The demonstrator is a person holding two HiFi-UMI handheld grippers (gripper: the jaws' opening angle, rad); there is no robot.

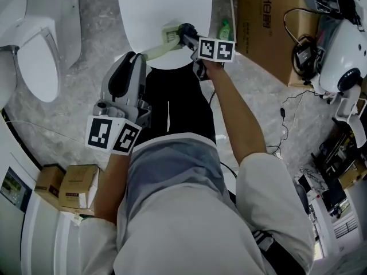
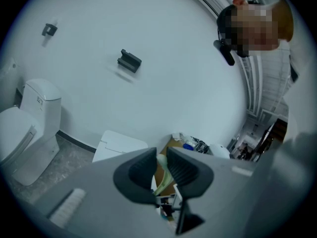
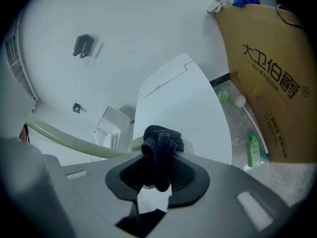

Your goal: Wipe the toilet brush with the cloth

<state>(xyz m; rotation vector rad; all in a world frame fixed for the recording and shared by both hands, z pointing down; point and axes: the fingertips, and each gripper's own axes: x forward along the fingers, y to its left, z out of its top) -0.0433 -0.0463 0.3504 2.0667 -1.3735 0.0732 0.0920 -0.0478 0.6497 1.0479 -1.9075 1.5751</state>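
In the head view my left gripper (image 1: 139,56) is shut on the pale green handle of the toilet brush (image 1: 157,48), which slants up to the right over the edge of a white rounded top (image 1: 163,10). The left gripper view shows that handle (image 2: 162,175) pinched between the jaws of the left gripper (image 2: 159,170). My right gripper (image 1: 192,39) is shut on a dark cloth (image 1: 184,32) at the brush's head end. In the right gripper view the cloth (image 3: 161,148) bunches out of the right gripper (image 3: 157,175), touching the brush, whose handle (image 3: 74,139) runs off left.
A white toilet (image 1: 34,44) stands at the left. A large cardboard box (image 1: 266,22), a green bottle (image 1: 225,30) and a white-tipped stick (image 1: 231,4) are at the right of the white top. Small cartons (image 1: 77,188) sit lower left; cables (image 1: 287,113) and equipment (image 1: 344,56) lie right.
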